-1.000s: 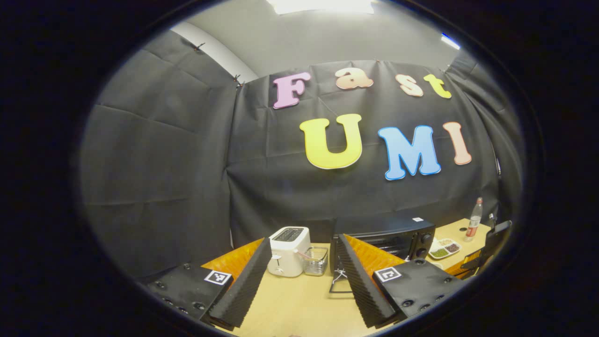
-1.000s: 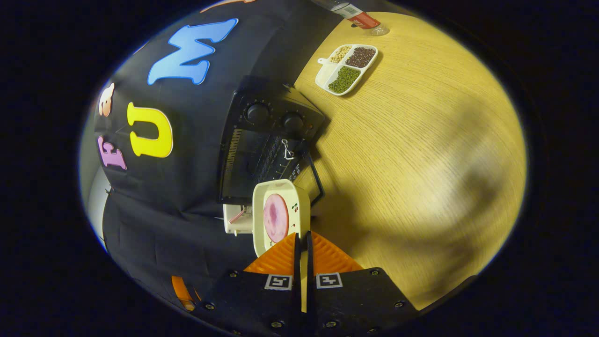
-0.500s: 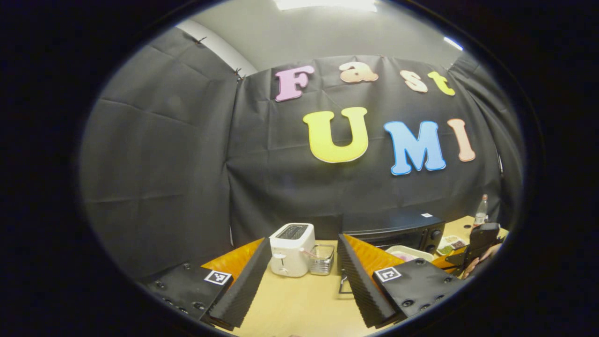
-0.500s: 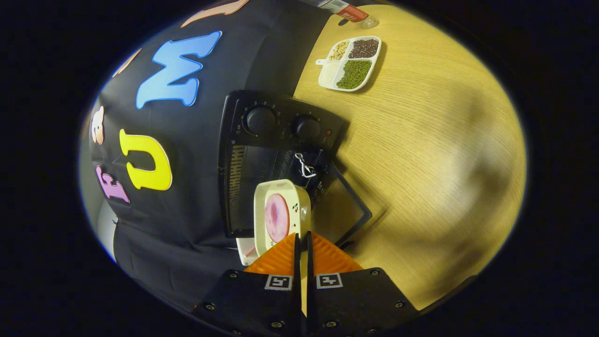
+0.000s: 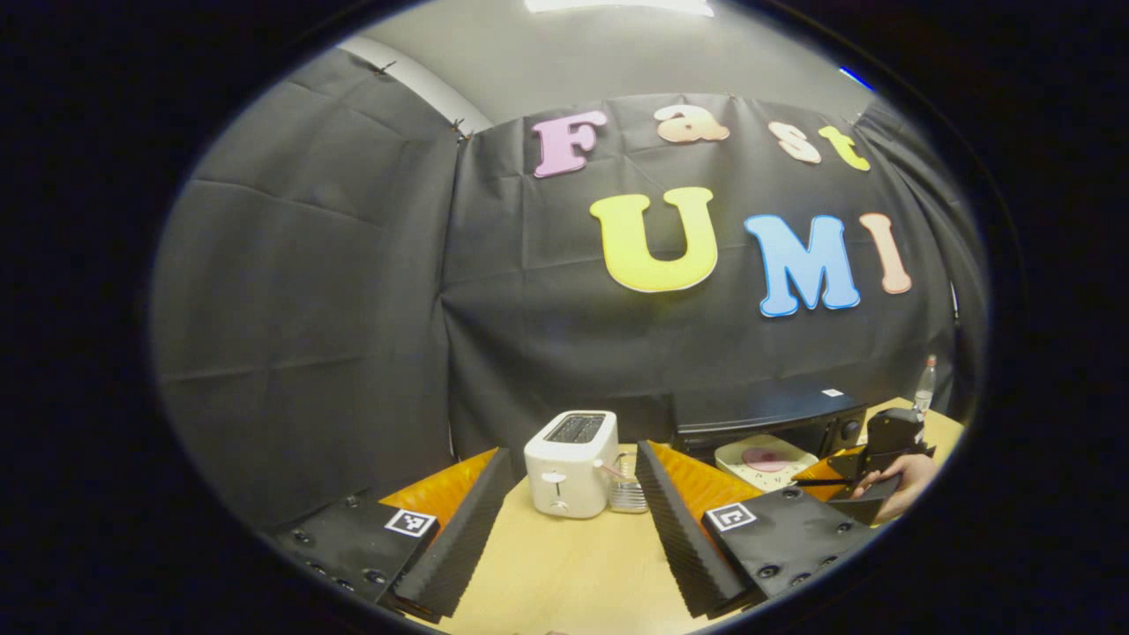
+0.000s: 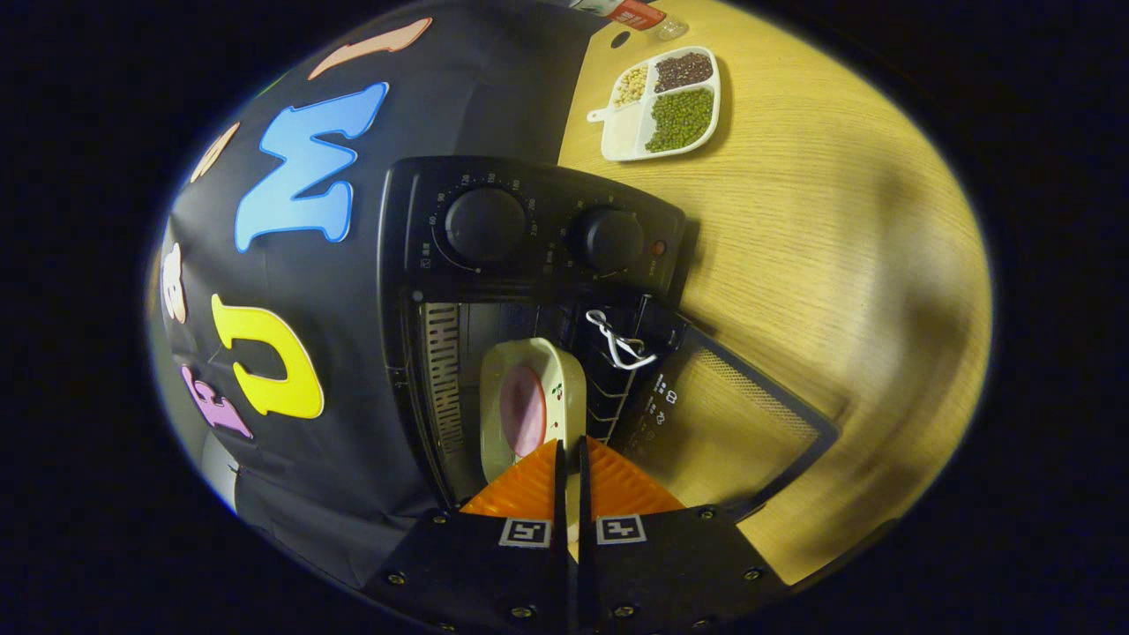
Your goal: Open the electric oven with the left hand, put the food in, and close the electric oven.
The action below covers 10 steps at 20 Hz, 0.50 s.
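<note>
Right gripper (image 6: 570, 463) clamped on the near rim of a cream plate (image 6: 494, 388), both fingers (image 6: 529, 481) pressed together with only the rim between them. Plate carried a round pink slice of food (image 6: 522, 411) and was held at the mouth of the black electric oven (image 6: 494, 291), over its wire rack. Oven door (image 6: 732, 423) dropped fully open, lying flat toward the wooden table (image 6: 838, 220). A white clip-like wire piece (image 6: 617, 344) seen at the hinge end of the door. 2 round knobs (image 6: 485, 225) on the oven's control panel. Beyond the oven, a white divided tray (image 6: 663, 104) with green, dark and pale beans, and near it the base of a bottle (image 6: 639, 13) at the table's far edge.

Left gripper (image 5: 573, 520) held spread wide, grasping nothing, its fingers (image 5: 679, 529) apart above bare tabletop (image 5: 564, 573). Framed between them, a white toaster (image 5: 571, 463) with a small clear glass holder (image 5: 628, 494) just beside it. To the right, the electric oven (image 5: 767, 410) against the black cloth wall, with the plate (image 5: 763, 459) and its pink food at the oven's opening. There too the right gripper (image 5: 825, 476) seen farther off, gripped by a hand (image 5: 900, 481). Bottle (image 5: 924, 384) stood upright behind, near the wall.
</note>
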Each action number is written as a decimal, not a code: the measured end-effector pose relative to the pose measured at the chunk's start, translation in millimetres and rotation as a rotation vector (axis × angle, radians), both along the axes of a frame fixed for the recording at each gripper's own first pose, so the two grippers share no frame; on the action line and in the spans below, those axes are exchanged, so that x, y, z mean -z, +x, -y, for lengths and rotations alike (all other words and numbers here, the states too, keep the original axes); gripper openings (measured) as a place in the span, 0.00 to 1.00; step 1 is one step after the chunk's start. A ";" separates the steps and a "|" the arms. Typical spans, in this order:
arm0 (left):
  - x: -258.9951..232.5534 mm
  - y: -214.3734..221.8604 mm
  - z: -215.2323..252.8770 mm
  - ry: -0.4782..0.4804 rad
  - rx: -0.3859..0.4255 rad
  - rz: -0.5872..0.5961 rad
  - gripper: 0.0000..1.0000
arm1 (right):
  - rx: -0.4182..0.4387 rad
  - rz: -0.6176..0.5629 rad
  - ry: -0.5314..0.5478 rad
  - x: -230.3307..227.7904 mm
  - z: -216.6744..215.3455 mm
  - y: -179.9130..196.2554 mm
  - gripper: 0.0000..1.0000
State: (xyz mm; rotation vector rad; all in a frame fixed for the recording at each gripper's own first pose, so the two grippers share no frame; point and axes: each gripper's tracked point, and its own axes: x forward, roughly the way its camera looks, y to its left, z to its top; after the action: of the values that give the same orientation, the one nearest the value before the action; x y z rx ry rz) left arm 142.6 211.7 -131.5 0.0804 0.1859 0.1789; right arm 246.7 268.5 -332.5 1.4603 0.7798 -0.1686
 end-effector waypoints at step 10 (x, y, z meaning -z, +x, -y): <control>7.7 -2.0 -19.9 0.009 -0.053 -0.017 0.94 | 0.097 0.017 0.000 7.4 5.8 33.7 0.11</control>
State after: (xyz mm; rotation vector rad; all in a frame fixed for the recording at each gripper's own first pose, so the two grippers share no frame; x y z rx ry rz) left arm 140.5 231.6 -139.2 0.0858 0.2047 0.2322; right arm 280.4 262.7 -339.8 1.4981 0.6957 -0.2298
